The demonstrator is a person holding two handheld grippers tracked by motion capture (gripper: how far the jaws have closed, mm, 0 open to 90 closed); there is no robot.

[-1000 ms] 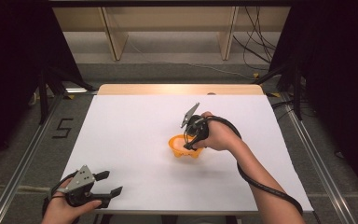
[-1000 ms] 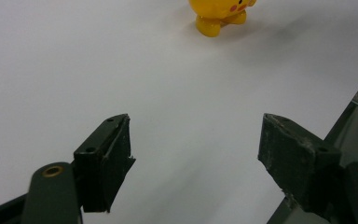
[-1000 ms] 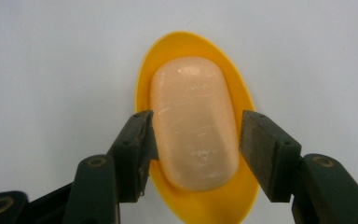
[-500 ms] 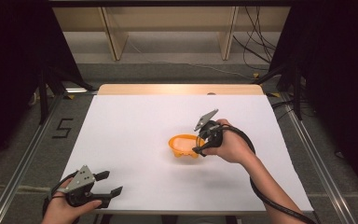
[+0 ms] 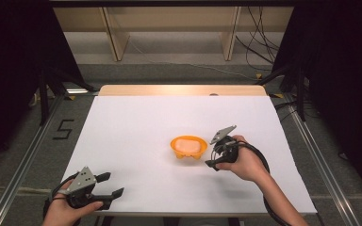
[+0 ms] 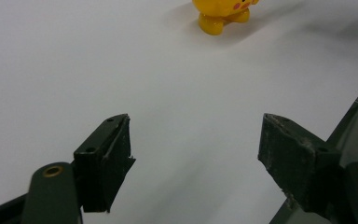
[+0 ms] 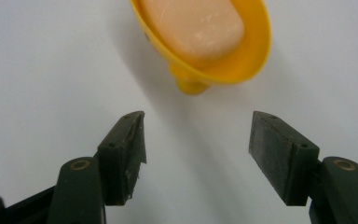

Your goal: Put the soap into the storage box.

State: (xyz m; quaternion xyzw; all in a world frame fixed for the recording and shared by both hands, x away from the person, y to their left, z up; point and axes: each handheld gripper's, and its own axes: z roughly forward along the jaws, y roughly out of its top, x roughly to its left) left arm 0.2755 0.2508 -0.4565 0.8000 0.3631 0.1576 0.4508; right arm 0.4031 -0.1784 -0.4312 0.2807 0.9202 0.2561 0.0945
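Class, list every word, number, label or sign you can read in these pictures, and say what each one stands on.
"5": dark mark on the grey floor, left of the table.
No writing can be read on the yellow dish, the soap in it, the left gripper or the right gripper.

The high view looks down the white table (image 5: 136, 122); both gripper views (low, close) share it.
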